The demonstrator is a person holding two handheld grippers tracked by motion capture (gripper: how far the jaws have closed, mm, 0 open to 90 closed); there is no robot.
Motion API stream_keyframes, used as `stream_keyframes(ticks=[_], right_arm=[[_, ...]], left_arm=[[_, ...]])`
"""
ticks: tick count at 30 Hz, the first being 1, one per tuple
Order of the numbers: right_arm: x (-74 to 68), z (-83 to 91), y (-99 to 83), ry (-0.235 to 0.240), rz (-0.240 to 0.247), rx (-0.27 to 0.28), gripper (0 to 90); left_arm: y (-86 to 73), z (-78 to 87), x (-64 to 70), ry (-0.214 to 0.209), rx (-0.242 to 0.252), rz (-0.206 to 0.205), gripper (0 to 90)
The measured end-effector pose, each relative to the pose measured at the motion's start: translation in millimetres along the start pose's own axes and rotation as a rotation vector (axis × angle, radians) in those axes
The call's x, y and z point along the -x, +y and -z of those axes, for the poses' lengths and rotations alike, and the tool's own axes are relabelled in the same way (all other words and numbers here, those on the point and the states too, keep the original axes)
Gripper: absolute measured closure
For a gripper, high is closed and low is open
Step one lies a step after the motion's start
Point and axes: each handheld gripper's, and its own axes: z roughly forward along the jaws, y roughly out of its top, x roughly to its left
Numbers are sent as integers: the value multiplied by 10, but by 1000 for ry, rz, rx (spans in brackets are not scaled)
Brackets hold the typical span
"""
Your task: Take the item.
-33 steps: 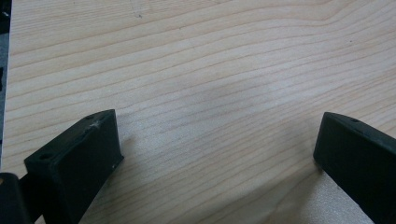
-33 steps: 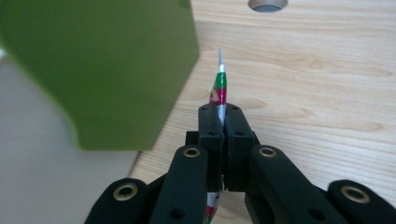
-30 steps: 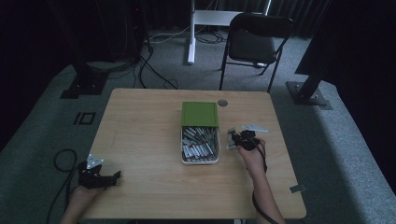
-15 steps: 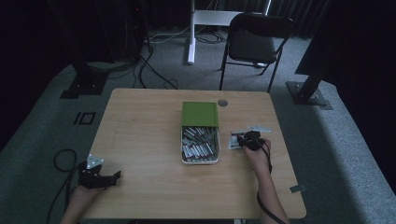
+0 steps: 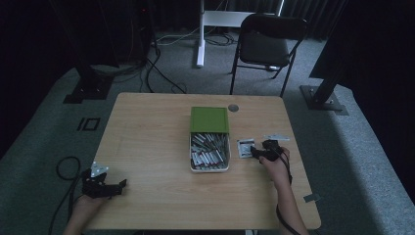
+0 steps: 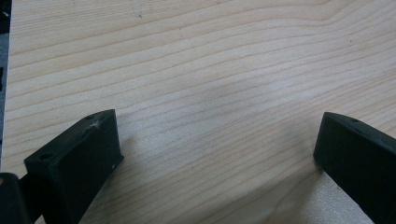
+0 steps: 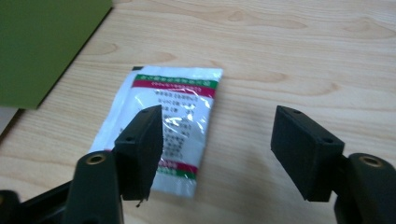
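A small white packet (image 7: pixel 170 116) with red and green bands lies flat on the wooden table (image 5: pixel 147 127), just right of the box; in the high view the packet (image 5: pixel 244 148) sits beside the white tray (image 5: pixel 209 169) holding several packets. My right gripper (image 7: pixel 217 140) stands open just above it, its left jaw over the packet's lower edge, nothing gripped. From above, the right gripper (image 5: pixel 254 152) points left toward the packet. My left gripper (image 6: pixel 219 144) is open over bare wood, and the left gripper (image 5: pixel 110 187) rests at the table's front left corner.
The box's green lid (image 5: pixel 209 119) lies behind the tray, and the green lid (image 7: pixel 42 46) fills the upper left of the right gripper view. A round dark disc (image 5: pixel 233 107) sits near the table's far edge. A black folding chair (image 5: pixel 266 46) stands beyond the table.
My right gripper has drifted slightly right and toward the near edge, away from the tray. The left gripper has stayed in place.
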Motion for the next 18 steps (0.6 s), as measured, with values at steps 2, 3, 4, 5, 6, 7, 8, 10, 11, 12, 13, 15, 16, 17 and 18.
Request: stream_keyframes(ticks=[2,3,4,5,6,7,8,10,11,12,13,15,16,17,18], right_arm=[[22,41,-26,-5,-7,7,319],[41,82,-57,-9,-14,15,303],[41,82,-57,-9,-14,15,303],[50,104,-72,-15,-15,16,297],[56,126,-89,-18,-16,18,289],[71,164,-128,-22,-26,27,249],[71,164,-128,-22,-26,27,249],[89,204,-168,-25,-31,34,225],[96,224,-190,-27,-35,40,203],[102,242,-211,-28,-40,44,197],[109,262,-233,-30,-39,43,195],[122,294,-274,-35,-44,40,172],[130,309,-292,-35,-45,39,171],[138,343,-322,-43,-42,28,146],[138,343,-322,-43,-42,28,146]], left_arm=[[0,0,0,0,0,0,14],[0,0,0,0,0,0,14],[0,0,0,0,0,0,14],[0,0,0,1,0,0,14],[0,0,0,1,0,0,14],[0,0,0,0,0,0,14],[0,0,0,0,0,0,14],[0,0,0,1,0,0,14],[0,0,0,0,0,0,14],[0,0,0,1,0,0,14],[0,0,0,0,0,0,14],[0,0,0,0,0,0,14],[0,0,0,0,0,0,14],[0,0,0,0,0,0,14],[0,0,0,0,0,0,14]])
